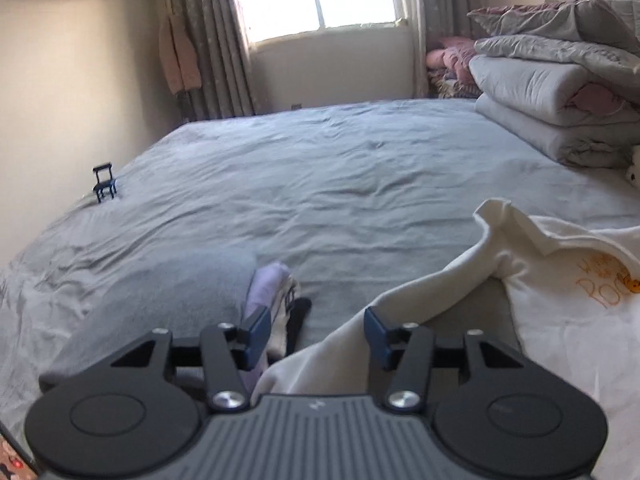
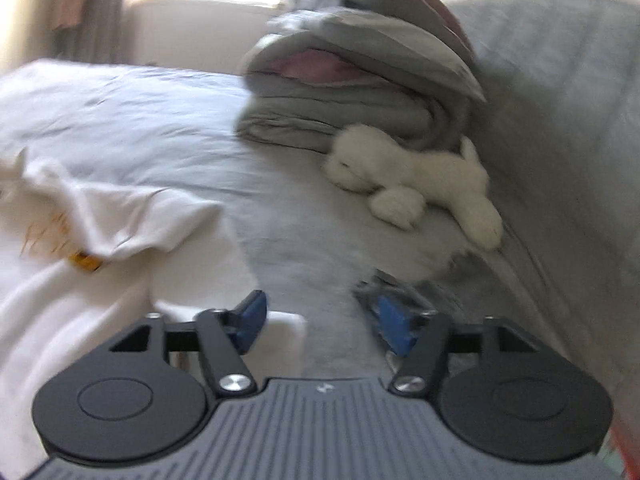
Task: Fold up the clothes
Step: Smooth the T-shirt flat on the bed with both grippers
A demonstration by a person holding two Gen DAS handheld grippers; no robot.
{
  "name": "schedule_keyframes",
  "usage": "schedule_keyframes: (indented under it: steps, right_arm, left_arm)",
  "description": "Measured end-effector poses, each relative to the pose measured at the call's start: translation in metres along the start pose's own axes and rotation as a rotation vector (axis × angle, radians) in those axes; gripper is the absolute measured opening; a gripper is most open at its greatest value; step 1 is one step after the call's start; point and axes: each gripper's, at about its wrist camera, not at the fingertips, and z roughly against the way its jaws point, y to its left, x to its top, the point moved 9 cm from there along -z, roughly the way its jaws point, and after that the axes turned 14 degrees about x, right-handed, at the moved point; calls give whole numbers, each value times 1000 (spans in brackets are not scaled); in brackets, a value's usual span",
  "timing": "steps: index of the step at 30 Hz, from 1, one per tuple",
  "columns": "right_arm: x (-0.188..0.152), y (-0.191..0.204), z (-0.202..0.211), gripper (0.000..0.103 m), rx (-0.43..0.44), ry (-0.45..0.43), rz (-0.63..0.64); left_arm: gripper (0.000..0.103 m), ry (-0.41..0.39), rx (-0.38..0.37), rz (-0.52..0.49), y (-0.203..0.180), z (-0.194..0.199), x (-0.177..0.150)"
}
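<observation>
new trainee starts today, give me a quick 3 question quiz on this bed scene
1. True or false: the left gripper is clamped on the white shirt.
2. What lies against the folded quilts?
A. soft toy
B. book
C. shoe
3. Fill in: the shirt's print is ____ in colour.

Key:
1. False: its jaws stand open, the shirt lies loose beneath them. The right gripper is open too.
2. A: the white soft toy.
3. Orange.
</observation>
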Motion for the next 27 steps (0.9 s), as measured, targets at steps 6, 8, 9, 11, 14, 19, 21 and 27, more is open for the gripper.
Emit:
schedule_keyframes:
  steps: [6, 8, 9, 11, 14, 19, 21, 27]
  right_arm:
    - [-15, 38, 4, 67, 152, 85, 181]
    - [-23, 47, 9, 67, 183, 115, 237]
    - [-26, 49, 12, 65, 199, 121, 241]
    - [-25, 48, 21, 45, 222, 109, 213]
    - [-19, 41, 33, 37, 231, 72, 146]
    - [-31, 53, 29, 42, 290, 125, 157]
    - [-41, 64, 25, 43, 321, 171, 209]
    - [-51, 68, 19, 26, 295, 237, 278]
  left_arm:
    - [56, 22, -3, 32, 11, 15, -10]
    - [58, 17, -21, 54, 14, 26, -11]
    - [59, 16, -34, 64, 15, 32, -12]
    - [59, 16, -74, 81, 13, 44, -14]
    - [59, 30, -150, 70, -2, 59, -21]
    - [59, 133, -348, 19, -45, 76, -46]
    - [59, 179, -416, 8, -59, 80, -56]
    - [60, 260, -487, -93, -96, 83, -87]
